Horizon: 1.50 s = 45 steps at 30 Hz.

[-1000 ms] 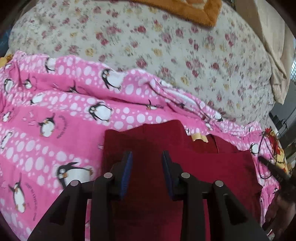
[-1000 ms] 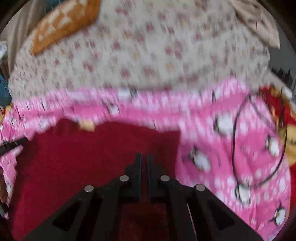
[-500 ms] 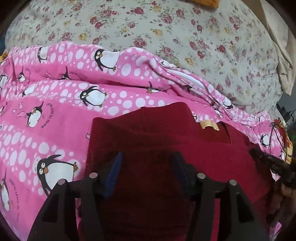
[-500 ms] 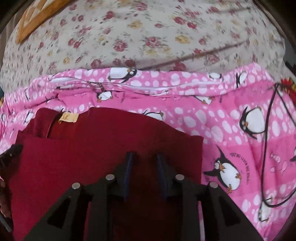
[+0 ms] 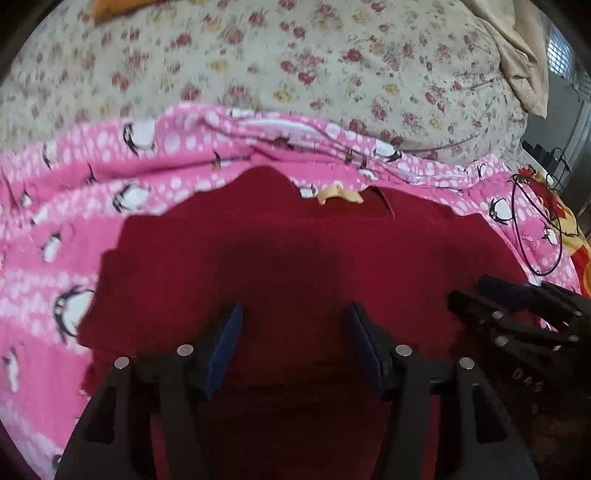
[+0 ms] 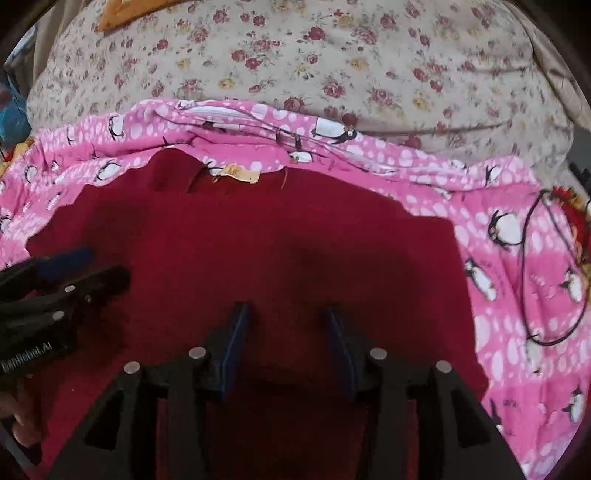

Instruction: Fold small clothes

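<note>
A dark red garment [image 5: 295,251] lies folded flat on a pink penguin-print blanket [image 5: 66,229]; it also shows in the right wrist view [image 6: 258,240], with a yellow neck label [image 6: 238,172] at its far edge. My left gripper [image 5: 295,321] is open and empty just above the garment's near part. My right gripper [image 6: 284,321] is open and empty above the same garment, to the right of the left one. Each gripper appears at the edge of the other's view: the right gripper [image 5: 517,314] and the left gripper [image 6: 55,288].
A floral quilt [image 5: 295,66] fills the far side of the bed. A thin black cable loop [image 6: 543,266] lies on the blanket to the right. An orange cloth [image 6: 122,11] sits at the far left. A beige cloth [image 5: 517,55] hangs at the far right.
Both grippers have opened wider and pulled back a little from the garment. The right gripper was shut a second ago. The garment lies flatter, its folded layer released.
</note>
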Motion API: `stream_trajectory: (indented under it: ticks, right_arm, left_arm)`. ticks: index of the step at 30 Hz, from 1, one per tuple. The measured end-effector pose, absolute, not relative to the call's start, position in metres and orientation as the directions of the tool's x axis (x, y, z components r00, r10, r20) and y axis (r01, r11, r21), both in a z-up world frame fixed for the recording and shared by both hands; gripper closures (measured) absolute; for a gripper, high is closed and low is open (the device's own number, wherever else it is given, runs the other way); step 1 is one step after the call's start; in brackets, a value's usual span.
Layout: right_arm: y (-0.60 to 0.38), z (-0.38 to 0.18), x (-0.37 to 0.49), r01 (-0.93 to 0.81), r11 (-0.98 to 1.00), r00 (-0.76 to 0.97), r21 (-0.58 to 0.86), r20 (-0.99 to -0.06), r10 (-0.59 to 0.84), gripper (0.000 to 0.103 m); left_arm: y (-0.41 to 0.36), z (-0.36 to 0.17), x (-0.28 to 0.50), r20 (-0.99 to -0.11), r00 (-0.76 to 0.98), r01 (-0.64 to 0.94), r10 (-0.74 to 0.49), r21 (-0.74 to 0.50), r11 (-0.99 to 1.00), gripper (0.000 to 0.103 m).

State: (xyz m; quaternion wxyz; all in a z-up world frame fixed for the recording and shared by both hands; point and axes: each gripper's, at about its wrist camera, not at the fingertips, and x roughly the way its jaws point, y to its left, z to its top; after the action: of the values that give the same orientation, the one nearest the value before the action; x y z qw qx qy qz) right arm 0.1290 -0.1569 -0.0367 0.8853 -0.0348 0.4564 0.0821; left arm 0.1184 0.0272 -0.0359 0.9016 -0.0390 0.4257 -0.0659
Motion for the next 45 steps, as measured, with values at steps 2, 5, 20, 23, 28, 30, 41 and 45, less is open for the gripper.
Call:
stream_trajectory:
  ticks: [2, 5, 20, 23, 28, 30, 41, 45]
  right_arm:
    - [-0.166, -0.029, 0.119, -0.11, 0.993, 0.603, 0.053, -0.791, 0.109, 0.057]
    - [-0.166, -0.016, 0.089, -0.041, 0.999, 0.658, -0.001, -0.752, 0.027, 0.049]
    - [-0.158, 0.012, 0.004, 0.085, 0.988, 0.766, -0.128, -0.626, -0.147, 0.028]
    - [-0.157, 0.01, 0.006, 0.082, 0.989, 0.765, -0.122, -0.629, -0.141, 0.028]
    - [-0.154, 0.008, 0.008, 0.077, 0.991, 0.762, -0.114, -0.635, -0.132, 0.028]
    - [-0.152, 0.007, 0.009, 0.072, 0.991, 0.76, -0.116, -0.636, -0.13, 0.028]
    - [-0.151, 0.001, 0.01, 0.066, 0.992, 0.75, -0.105, -0.65, -0.119, 0.028]
    - [-0.151, 0.001, 0.01, 0.063, 0.993, 0.75, -0.101, -0.651, -0.114, 0.028]
  left_arm:
    - [0.03, -0.028, 0.108, -0.746, 0.649, 0.074, -0.149, -0.134, 0.988, 0.061]
    - [0.037, -0.014, 0.085, -0.718, 0.679, 0.052, -0.152, -0.16, 0.986, 0.061]
    - [0.012, -0.003, 0.016, -0.644, 0.745, 0.096, -0.176, -0.159, 0.983, 0.061]
    - [0.009, -0.008, 0.019, -0.661, 0.73, 0.091, -0.172, -0.155, 0.984, 0.061]
    - [0.007, -0.011, 0.022, -0.671, 0.72, 0.089, -0.174, -0.158, 0.983, 0.061]
    - [0.007, -0.013, 0.024, -0.68, 0.713, 0.084, -0.172, -0.161, 0.983, 0.061]
    - [0.011, -0.015, 0.028, -0.7, 0.709, 0.02, -0.087, -0.104, 0.994, 0.029]
    - [0.014, -0.013, 0.028, -0.689, 0.719, 0.021, -0.092, -0.111, 0.994, 0.029]
